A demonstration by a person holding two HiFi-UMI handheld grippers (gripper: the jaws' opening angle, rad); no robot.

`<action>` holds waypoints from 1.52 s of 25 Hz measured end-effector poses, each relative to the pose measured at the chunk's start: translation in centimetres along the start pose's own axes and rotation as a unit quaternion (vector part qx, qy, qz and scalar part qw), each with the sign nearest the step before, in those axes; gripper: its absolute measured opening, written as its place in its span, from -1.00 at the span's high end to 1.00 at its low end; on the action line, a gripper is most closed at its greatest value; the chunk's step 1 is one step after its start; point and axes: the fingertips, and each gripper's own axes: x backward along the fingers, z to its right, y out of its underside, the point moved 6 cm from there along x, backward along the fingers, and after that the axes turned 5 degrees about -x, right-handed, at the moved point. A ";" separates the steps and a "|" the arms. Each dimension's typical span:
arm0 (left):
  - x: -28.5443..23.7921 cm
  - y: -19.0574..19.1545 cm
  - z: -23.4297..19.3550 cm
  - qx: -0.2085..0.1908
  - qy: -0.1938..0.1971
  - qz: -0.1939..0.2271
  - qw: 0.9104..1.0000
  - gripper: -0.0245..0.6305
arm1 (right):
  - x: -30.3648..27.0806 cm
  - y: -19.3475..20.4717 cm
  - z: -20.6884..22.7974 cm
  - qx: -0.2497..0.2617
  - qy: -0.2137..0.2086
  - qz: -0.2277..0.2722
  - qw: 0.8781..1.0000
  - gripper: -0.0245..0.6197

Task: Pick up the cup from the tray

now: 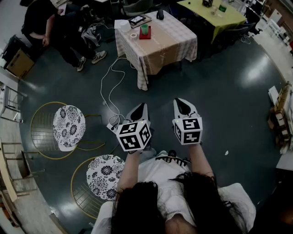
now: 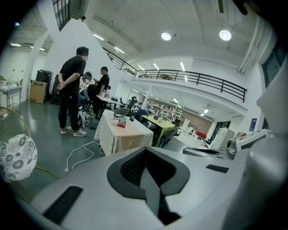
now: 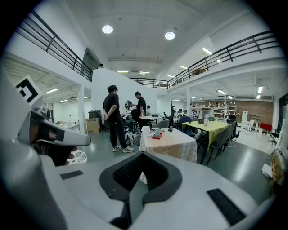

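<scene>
A green cup [image 1: 144, 29] stands on a small red tray [image 1: 145, 35] on the far table with a checked cloth [image 1: 169, 41]. Both grippers hang in the air over the dark floor, well short of that table. My left gripper [image 1: 141, 107] and right gripper [image 1: 181, 101] are side by side, both shut and holding nothing. In the left gripper view the cup [image 2: 121, 120] and tray [image 2: 121, 125] are small and distant above the left gripper [image 2: 146, 157]. In the right gripper view the cup [image 3: 157, 132] sits on the tray [image 3: 157, 136], far beyond the right gripper [image 3: 140, 158].
Two round floral-seat chairs [image 1: 68, 122] [image 1: 105, 170] stand at my left. A white cable [image 1: 110, 87] snakes over the floor toward the table. People [image 1: 55, 23] are by the table's left side. A tape roll [image 1: 133, 35] and a tablet [image 1: 137, 19] share the tabletop. A yellow-green table [image 1: 215, 13] lies behind.
</scene>
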 end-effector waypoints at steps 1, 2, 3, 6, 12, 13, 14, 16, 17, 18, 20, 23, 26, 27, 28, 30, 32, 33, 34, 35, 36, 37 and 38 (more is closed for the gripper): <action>0.1 0.0 0.2 0.000 0.000 0.003 1.000 0.90 | 0.1 0.1 0.1 0.000 0.000 0.000 1.000 0.89; 0.1 0.0 0.4 -0.001 -0.001 0.005 1.000 0.90 | 0.2 0.1 0.2 0.000 0.000 0.000 1.000 0.89; 0.2 0.0 0.5 -0.001 -0.001 0.006 1.000 0.90 | 0.3 0.2 0.3 0.000 0.000 0.001 1.000 0.89; 0.5 0.2 0.6 0.002 -0.006 0.007 1.000 0.90 | 0.6 0.1 0.5 -0.002 0.000 0.004 1.000 0.89; 0.8 0.9 0.8 0.005 -0.012 0.005 1.000 0.90 | 0.9 0.3 0.5 -0.012 -0.012 0.007 1.000 0.89; 0.8 1.0 0.8 0.005 -0.012 0.005 1.000 0.90 | 0.9 0.3 0.6 -0.016 -0.016 0.011 1.000 0.89; 0.8 1.1 0.8 0.006 -0.013 0.005 1.000 0.90 | 0.8 0.2 0.6 -0.018 -0.021 0.015 1.000 0.89; 0.6 1.3 0.7 0.007 -0.012 0.001 1.000 0.90 | 0.6 0.1 0.7 -0.018 -0.025 0.021 0.999 0.89; 0.4 1.4 0.6 0.007 -0.012 -0.002 1.000 0.90 | 0.5 0.1 0.7 -0.018 -0.028 0.024 0.999 0.88; 0.2 1.5 0.4 0.007 -0.011 -0.004 1.000 0.90 | 0.3 0.0 0.7 -0.019 -0.033 0.027 0.999 0.88; -0.5 1.2 -0.1 0.005 -0.009 -0.006 1.000 0.90 | -0.3 -0.3 0.8 -0.025 -0.040 0.035 0.998 0.88; -2.2 0.6 -1.1 -0.010 -0.006 -0.009 1.000 0.90 | -1.8 -0.9 1.2 -0.033 -0.042 0.045 0.998 0.86; -4.6 -0.4 -2.6 -0.018 -0.003 -0.015 1.000 0.90 | -4.3 -1.7 1.6 -0.032 -0.042 0.039 0.998 0.66; -5.5 -1.0 -3.3 -0.017 -0.001 -0.016 1.000 0.90 | -5.3 -2.1 1.7 -0.031 -0.042 0.037 0.998 0.56; -6.4 -1.6 -4.0 -0.015 0.001 -0.017 1.000 0.90 | -6.4 -2.6 1.8 -0.031 -0.042 0.035 0.998 0.49; -8.1 -2.9 -5.3 -0.015 0.003 -0.018 1.000 0.90 | -8.5 -3.6 1.9 -0.036 -0.044 0.033 0.998 0.46; -9.8 -4.1 -6.7 -0.014 0.003 -0.019 1.000 0.90 | -10.6 -4.4 1.9 -0.037 -0.044 0.029 0.998 0.41; -10.6 -4.7 -7.4 -0.013 0.003 -0.019 1.000 0.90 | -11.6 -4.7 1.9 -0.035 -0.044 0.026 0.998 0.40; -11.3 -5.3 -8.1 -0.010 0.002 -0.019 1.000 0.90 | -12.6 -5.1 1.8 -0.033 -0.043 0.024 0.998 0.39; -12.0 -5.9 -8.7 -0.009 0.003 -0.019 1.000 0.90 | -13.6 -5.5 1.8 -0.032 -0.041 0.022 0.998 0.38; -12.6 -6.5 -9.2 -0.009 0.005 -0.019 1.000 0.90 | -14.5 -5.9 1.9 -0.032 -0.038 0.021 0.999 0.38; -13.2 -7.0 -9.6 -0.012 0.008 -0.020 1.000 0.90 | -15.3 -6.3 1.9 -0.033 -0.036 0.019 0.999 0.38; -13.7 -7.4 -10.1 -0.016 0.010 -0.022 1.000 0.90 | -16.1 -6.6 1.9 -0.033 -0.033 0.017 0.999 0.38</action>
